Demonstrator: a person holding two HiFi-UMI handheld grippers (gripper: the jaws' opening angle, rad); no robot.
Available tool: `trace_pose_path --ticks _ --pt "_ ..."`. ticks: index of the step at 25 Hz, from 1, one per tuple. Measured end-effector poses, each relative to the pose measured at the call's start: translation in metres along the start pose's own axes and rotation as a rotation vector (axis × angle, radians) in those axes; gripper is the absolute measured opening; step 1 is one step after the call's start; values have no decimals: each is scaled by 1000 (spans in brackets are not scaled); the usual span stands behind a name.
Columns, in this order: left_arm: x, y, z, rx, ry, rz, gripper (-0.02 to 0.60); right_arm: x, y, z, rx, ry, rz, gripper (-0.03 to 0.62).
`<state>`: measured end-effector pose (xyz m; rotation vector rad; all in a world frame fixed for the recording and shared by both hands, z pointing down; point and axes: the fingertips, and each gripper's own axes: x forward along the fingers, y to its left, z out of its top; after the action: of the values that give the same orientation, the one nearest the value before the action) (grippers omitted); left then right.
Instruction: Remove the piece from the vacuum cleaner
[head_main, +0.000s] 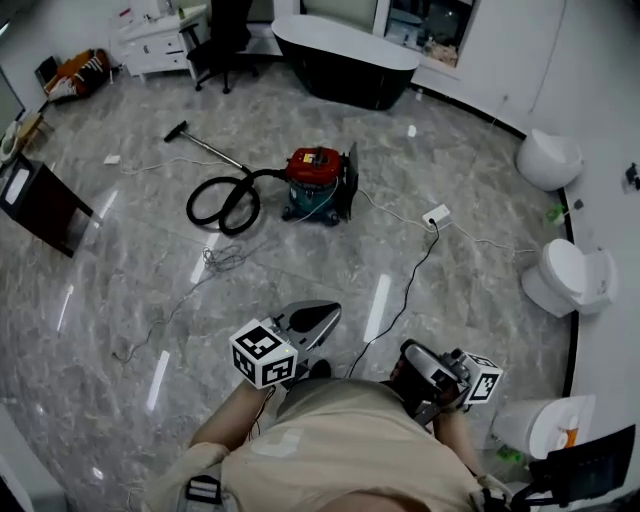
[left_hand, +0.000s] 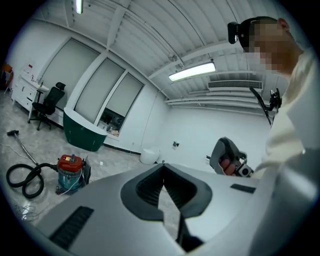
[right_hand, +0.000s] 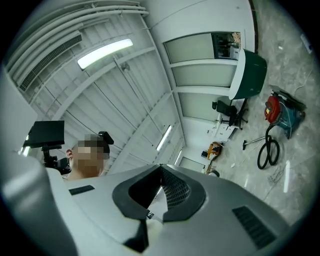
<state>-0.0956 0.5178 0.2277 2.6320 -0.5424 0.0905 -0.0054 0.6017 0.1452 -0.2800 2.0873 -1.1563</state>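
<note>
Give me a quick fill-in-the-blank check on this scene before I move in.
The vacuum cleaner has a ___ top.
In the head view, its coiled hose lies to its ___.
The left gripper and right gripper are both ___, holding nothing.
Missing: red; left; shut.

The head view looks steeply down from above the person. The left gripper (head_main: 322, 316) and right gripper (head_main: 420, 366) are close below it, and the vacuum cleaner (head_main: 318, 185) is well ahead of them. The left gripper view faces level across the room, with the vacuum far left of its jaws. The right gripper view tilts up at the ceiling (right_hand: 100, 95), with the vacuum far to the right. All three views share the vacuum and the bathtub (head_main: 345, 60).
</note>
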Motion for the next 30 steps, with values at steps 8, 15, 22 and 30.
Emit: trace_pose_path --ticks 8,15,22,30 --pt "22 1 3 39 42 0 5 1 -22 19 65 -16 51 3" --pt "77 1 9 80 80 41 5 -32 -41 73 79 -34 76 3" --pt "137 -30 33 134 61 155 5 -59 -37 131 58 65 91 3" --pt "117 -6 45 113 19 486 5 -44 -64 139 184 310 124 3"
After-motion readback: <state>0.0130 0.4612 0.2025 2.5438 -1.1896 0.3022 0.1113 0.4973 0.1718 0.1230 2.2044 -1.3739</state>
